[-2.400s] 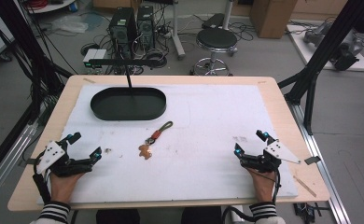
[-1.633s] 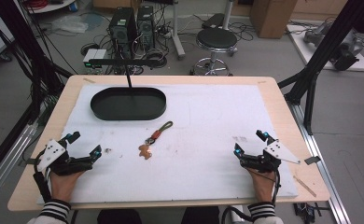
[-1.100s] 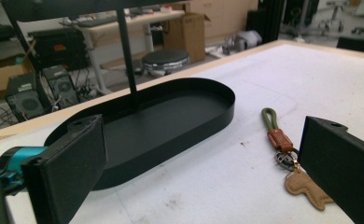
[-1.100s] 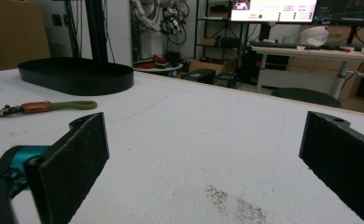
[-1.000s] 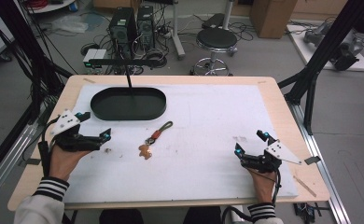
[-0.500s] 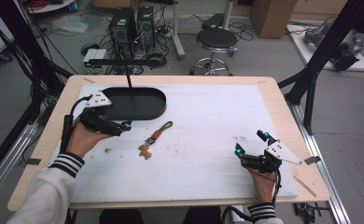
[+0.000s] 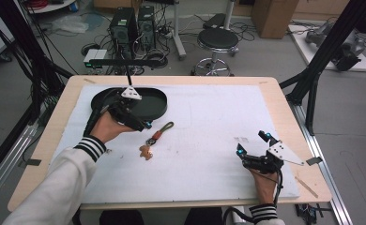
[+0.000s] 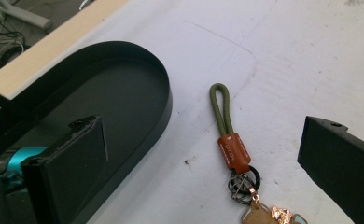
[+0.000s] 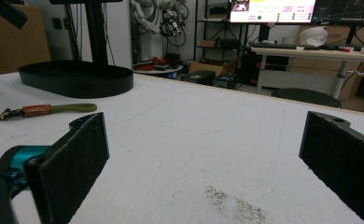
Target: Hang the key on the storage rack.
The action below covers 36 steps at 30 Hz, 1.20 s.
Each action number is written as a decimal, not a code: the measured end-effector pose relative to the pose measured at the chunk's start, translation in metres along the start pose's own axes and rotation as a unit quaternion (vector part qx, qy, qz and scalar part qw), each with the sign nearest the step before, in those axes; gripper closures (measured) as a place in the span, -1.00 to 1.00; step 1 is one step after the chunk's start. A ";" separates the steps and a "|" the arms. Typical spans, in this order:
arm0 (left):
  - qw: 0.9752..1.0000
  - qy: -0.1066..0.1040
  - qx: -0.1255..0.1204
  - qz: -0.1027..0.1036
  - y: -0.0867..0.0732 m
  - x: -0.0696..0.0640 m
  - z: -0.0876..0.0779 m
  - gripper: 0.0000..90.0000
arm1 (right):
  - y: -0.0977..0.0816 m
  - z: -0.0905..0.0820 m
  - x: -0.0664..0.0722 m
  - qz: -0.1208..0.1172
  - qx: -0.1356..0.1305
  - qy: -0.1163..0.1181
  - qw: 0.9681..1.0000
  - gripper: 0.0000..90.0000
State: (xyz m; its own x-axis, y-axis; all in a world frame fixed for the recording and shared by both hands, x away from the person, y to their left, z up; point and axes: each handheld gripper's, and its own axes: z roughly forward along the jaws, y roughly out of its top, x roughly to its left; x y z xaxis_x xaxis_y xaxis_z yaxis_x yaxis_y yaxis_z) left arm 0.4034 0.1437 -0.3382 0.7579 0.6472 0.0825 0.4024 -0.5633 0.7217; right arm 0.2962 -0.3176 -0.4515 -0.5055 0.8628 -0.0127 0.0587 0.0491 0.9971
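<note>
A keychain (image 7: 155,138) with an olive cord loop, a brown leather tab and a tan charm lies on the white mat, just right of a black oval tray (image 7: 154,101). My left gripper (image 7: 145,123) hovers over the tray's near rim, open and pointing down at the keychain. In the left gripper view the keychain (image 8: 234,150) lies between the wide-apart jaws of the left gripper (image 8: 202,125), with the tray (image 8: 124,102) at the left. My right gripper (image 7: 251,143) rests open at the near right of the mat. Its own view has the right gripper (image 9: 203,121) holding nothing, and the keychain (image 9: 45,109) and tray (image 9: 77,77) far off at the left.
A white mat (image 7: 209,117) covers most of the wooden table (image 7: 284,101). A black post (image 7: 129,77) rises behind the tray. Past the far edge stand a stool (image 7: 217,40) and computer cases on the floor. Black frame legs flank both sides.
The left hand has carried its open gripper from the near left corner forward and right to the tray's near rim by the keychain. The right gripper has stayed put.
</note>
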 end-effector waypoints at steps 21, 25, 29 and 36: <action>0.993 -0.032 0.114 0.003 0.007 -0.014 0.055 -0.95 | 0.000 -0.001 -0.001 0.003 -0.004 -0.002 1.000 -0.99; 0.991 -0.034 0.132 0.003 0.005 -0.015 0.062 -0.95 | 0.000 -0.001 -0.001 0.006 -0.005 -0.001 1.000 -0.99; 0.988 -0.035 0.150 -0.001 0.004 -0.017 0.067 -0.95 | 0.000 -0.001 -0.001 0.008 -0.005 -0.001 1.000 -0.99; 0.985 -0.033 0.169 -0.005 0.003 -0.021 0.074 -0.76 | 0.000 -0.001 -0.001 0.006 -0.008 -0.002 1.000 -0.99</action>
State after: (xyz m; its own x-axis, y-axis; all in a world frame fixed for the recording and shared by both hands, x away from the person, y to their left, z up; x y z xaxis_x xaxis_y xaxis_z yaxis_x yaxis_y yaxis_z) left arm 0.4270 0.0900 -0.3887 0.7802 0.6250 0.0246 0.5490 -0.7031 0.4519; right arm 0.2960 -0.3194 -0.4518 -0.5017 0.8650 -0.0002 0.0516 0.0302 0.9982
